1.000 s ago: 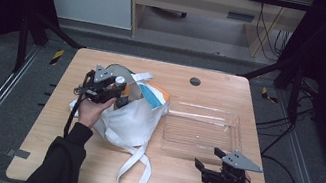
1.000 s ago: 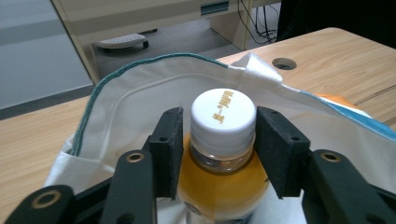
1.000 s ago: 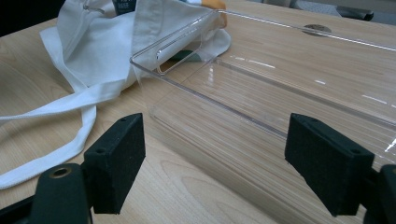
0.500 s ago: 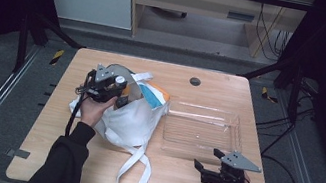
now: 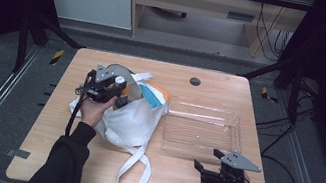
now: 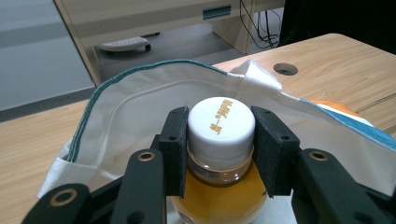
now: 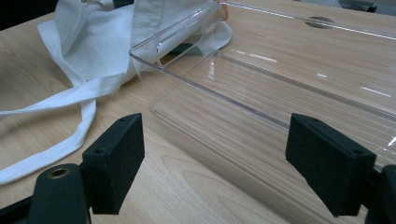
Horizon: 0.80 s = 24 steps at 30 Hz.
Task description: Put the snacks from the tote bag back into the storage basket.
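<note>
A bottle (image 6: 221, 123) with a white cap and amber liquid stands inside the mouth of a white tote bag (image 5: 132, 122) at the table's left half. My left gripper (image 6: 221, 135) is shut on the cap, one pad on each side; its jaws have just been closing with the cap between them. In the high view the left gripper (image 5: 120, 99) reaches into the bag's opening. My right gripper (image 5: 206, 159) stands open near the front right edge with nothing between its fingers, just in front of a clear plastic tray (image 5: 203, 110).
An orange and blue item (image 5: 153, 94) pokes out of the bag's mouth. The bag's strap (image 5: 134, 172) trails toward the front edge. The tray's near wall (image 7: 224, 98) lies close ahead of the right gripper (image 7: 215, 172). A round cable hole (image 5: 195, 81) sits at the table's back.
</note>
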Tool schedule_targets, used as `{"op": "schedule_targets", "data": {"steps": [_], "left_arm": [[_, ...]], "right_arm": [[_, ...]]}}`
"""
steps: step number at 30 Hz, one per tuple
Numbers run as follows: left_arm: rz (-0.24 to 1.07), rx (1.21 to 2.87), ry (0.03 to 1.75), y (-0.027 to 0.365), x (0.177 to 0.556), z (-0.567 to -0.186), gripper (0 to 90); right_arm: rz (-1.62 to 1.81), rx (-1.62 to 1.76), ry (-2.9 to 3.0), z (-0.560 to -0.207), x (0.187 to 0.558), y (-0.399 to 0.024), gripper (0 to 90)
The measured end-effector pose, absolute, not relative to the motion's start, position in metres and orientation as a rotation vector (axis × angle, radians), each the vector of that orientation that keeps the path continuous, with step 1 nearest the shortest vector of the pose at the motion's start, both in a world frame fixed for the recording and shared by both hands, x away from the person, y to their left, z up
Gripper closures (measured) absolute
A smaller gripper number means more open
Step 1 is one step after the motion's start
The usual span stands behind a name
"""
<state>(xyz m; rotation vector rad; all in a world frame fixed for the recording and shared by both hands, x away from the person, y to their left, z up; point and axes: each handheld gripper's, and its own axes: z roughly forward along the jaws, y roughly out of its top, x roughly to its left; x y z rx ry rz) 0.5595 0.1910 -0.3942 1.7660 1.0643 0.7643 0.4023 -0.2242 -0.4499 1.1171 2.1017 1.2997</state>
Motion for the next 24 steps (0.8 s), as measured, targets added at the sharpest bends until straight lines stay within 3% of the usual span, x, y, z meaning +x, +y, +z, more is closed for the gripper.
{"op": "schedule_targets", "data": {"steps": [24], "left_arm": [[0.788,1.728,1.040,0.196,0.543,-0.339,59.2]], "right_arm": [[1.299,1.119,2.101,-0.451,0.402,-0.224,18.9]]}}
